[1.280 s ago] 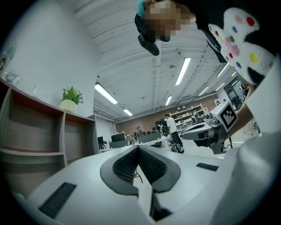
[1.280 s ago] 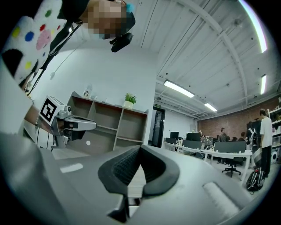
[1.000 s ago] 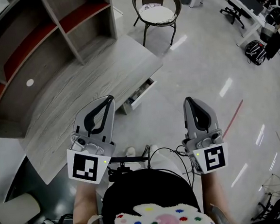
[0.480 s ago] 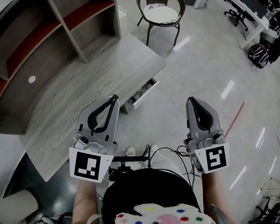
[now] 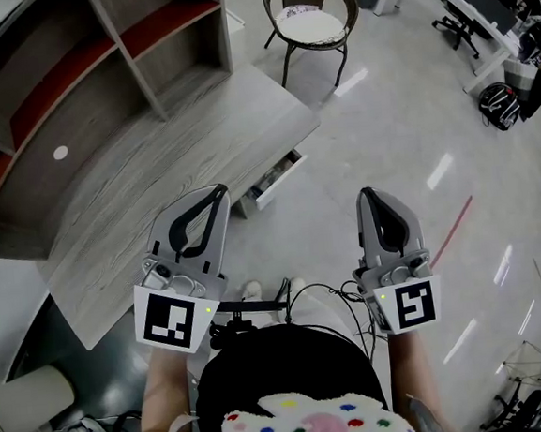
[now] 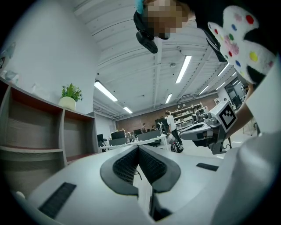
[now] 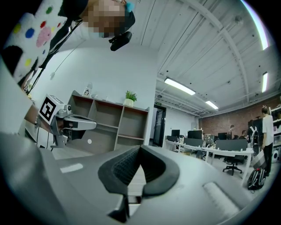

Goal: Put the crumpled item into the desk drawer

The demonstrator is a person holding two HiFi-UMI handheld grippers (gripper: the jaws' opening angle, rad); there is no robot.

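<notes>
The grey wooden desk [image 5: 155, 183] runs diagonally across the left of the head view. Its drawer [image 5: 275, 180] stands partly pulled out under the right-hand edge. No crumpled item shows in any view. My left gripper [image 5: 219, 189] hangs level over the desk's near corner, jaws shut and empty. My right gripper [image 5: 366, 193] is held level over the bare floor to the right of the drawer, also shut with nothing in it. In the left gripper view the closed pads [image 6: 138, 147] meet; the right gripper view shows the same [image 7: 139, 147].
A shelf unit [image 5: 78, 58] with red-lined compartments stands behind the desk. A small white disc [image 5: 60, 153] lies on the desk. A round chair [image 5: 310, 19] with a white cushion stands beyond the desk's far end. Office desks and chairs [image 5: 479, 13] are at the far right.
The head view has shifted slightly, so the desk and chair sit a little further right. Both grippers stay shut and in nearly the same place.
</notes>
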